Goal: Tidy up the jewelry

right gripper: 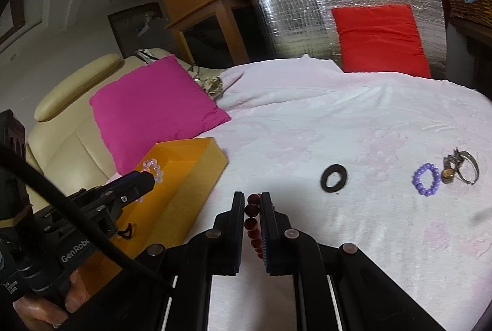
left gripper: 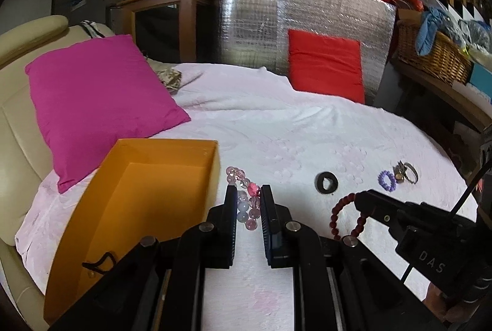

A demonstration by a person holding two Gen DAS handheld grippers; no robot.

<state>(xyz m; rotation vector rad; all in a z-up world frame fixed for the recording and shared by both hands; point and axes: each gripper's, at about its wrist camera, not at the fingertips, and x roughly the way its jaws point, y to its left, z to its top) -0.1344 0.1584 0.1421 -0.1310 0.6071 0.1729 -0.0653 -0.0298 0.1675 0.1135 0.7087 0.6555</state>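
I have a bracelet in each hand, and the one relation that counts now is where the orange box (left gripper: 147, 192) lies from each load: it sits just to the left of my left gripper (left gripper: 248, 205), its open top facing up and its long axis running away from me roughly along the line my jaws point, so the left hand is clearly the nearer one and the right gripper (right gripper: 252, 208) has the whole width of the left hand to cross first. My left jaws are closed on the pale pink beaded bracelet (left gripper: 243, 192), a loop of clear, milky and rose-tinted round beads with one small coral-pink flower bead; part of it is pinched between the pads and the rest curls out ahead of the tips. From the right wrist view it seems to hang near or above the box's near edge, though I cannot tell whether it is over the opening. My right jaws are closed on the dark red beaded bracelet (right gripper: 253, 226), a string of small glossy maroon beads lined up along the gap between the pads, its free loop drooping beside the tips over the white bedspread (left gripper: 292, 122). Further out to the right on the bed, beyond my right jaws, lie a black ring (right gripper: 334, 179), a purple bead bracelet (right gripper: 426, 179) and a wristwatch (right gripper: 459, 169) just beside it, all untouched. The box looks nearly empty; only a dark cord shows at its near end. I judge the drop into it comes next, left hand first.
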